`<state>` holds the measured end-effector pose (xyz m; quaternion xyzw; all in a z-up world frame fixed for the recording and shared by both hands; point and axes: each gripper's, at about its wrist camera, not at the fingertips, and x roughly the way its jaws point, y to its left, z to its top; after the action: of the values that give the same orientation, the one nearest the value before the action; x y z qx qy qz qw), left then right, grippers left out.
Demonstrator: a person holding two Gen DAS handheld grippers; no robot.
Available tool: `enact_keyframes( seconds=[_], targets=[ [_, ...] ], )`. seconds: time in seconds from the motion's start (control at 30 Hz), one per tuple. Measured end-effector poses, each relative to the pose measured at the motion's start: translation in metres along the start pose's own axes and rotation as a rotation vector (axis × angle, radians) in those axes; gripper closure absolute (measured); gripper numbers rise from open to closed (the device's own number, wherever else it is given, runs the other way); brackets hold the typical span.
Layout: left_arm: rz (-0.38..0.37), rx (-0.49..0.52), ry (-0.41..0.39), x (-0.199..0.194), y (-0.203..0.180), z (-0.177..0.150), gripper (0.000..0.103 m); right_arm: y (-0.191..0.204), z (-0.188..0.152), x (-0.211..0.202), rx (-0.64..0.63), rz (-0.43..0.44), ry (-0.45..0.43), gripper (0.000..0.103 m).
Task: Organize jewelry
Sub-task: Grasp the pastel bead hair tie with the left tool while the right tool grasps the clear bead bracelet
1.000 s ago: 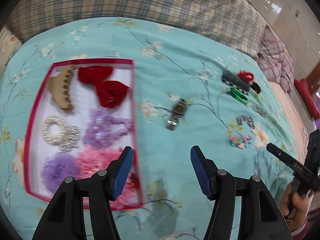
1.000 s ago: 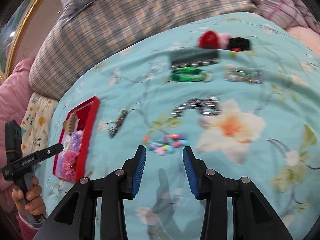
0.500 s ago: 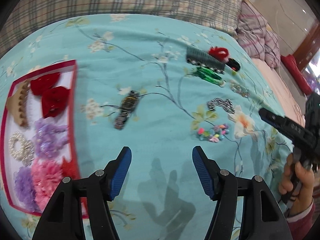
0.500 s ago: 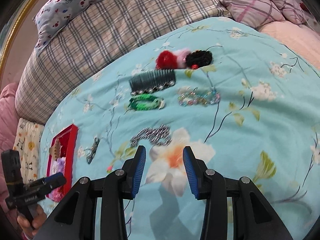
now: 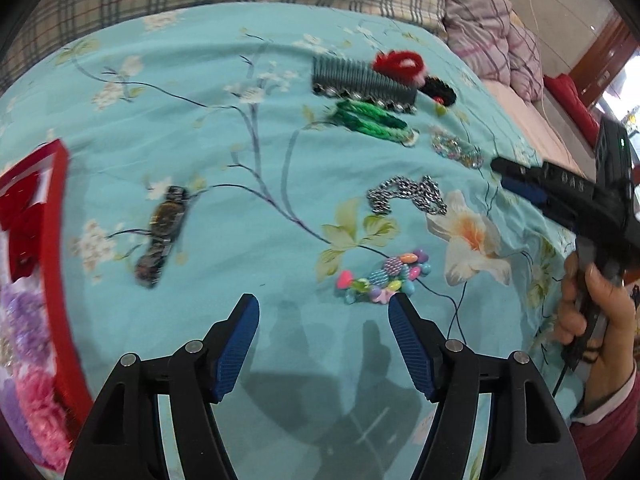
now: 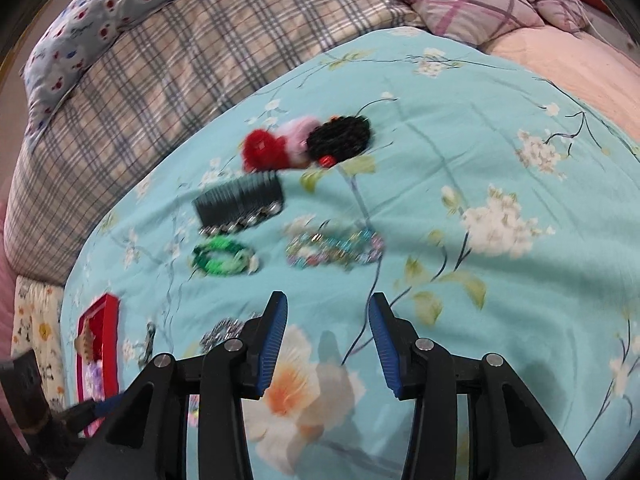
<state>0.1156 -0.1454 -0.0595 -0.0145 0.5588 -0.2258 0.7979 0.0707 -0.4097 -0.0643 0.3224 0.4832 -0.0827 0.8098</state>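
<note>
Loose jewelry lies on the teal floral bedspread. My left gripper (image 5: 323, 300) hovers empty, its jaws opening, just left of and below a colourful bead bracelet (image 5: 382, 278). Beyond are a silver chain bracelet (image 5: 406, 196), a dark beaded clip (image 5: 162, 230), a green braided band (image 5: 374, 122), a dark comb (image 5: 362, 84) and a red pompom (image 5: 398, 64). My right gripper (image 6: 328, 298) is also empty with jaws opening, short of a sparkly bracelet (image 6: 334, 246). The green band (image 6: 224, 260) and comb (image 6: 240, 202) lie to its left.
A red-rimmed tray (image 5: 60, 240) with bows and fluffy scrunchies sits at the far left. A black scrunchie (image 6: 340, 136) lies beside the red pompom (image 6: 266, 150). Plaid bedding (image 6: 160, 72) and pillows line the far side. A hand (image 5: 596, 312) holds the right gripper at the bed's right edge.
Both grippers have swung right across the bed. The tray slid to the left edge of the left view, and the bead bracelet came close. The left jaws stand a little wider.
</note>
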Motion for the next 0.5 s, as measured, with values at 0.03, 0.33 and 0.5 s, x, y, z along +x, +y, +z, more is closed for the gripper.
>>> enact_keyframes(
  seconds=[0.03, 0.33, 0.5],
  targets=[
    [-0.001, 0.001, 0.009, 0.006, -0.002, 0.001, 0.036, -0.001, 0.003, 0.002, 0.005, -0.002, -0.006, 0.059],
    [-0.038, 0.018, 0.055, 0.053, -0.021, 0.013, 0.033, -0.008, 0.021, 0.046, 0.049, -0.032, 0.038, 0.055],
    [-0.026, 0.076, 0.035, 0.06, -0.034, 0.012, 0.083, 0.001, 0.024, 0.054, 0.003, -0.065, 0.009, 0.075]
  ],
)
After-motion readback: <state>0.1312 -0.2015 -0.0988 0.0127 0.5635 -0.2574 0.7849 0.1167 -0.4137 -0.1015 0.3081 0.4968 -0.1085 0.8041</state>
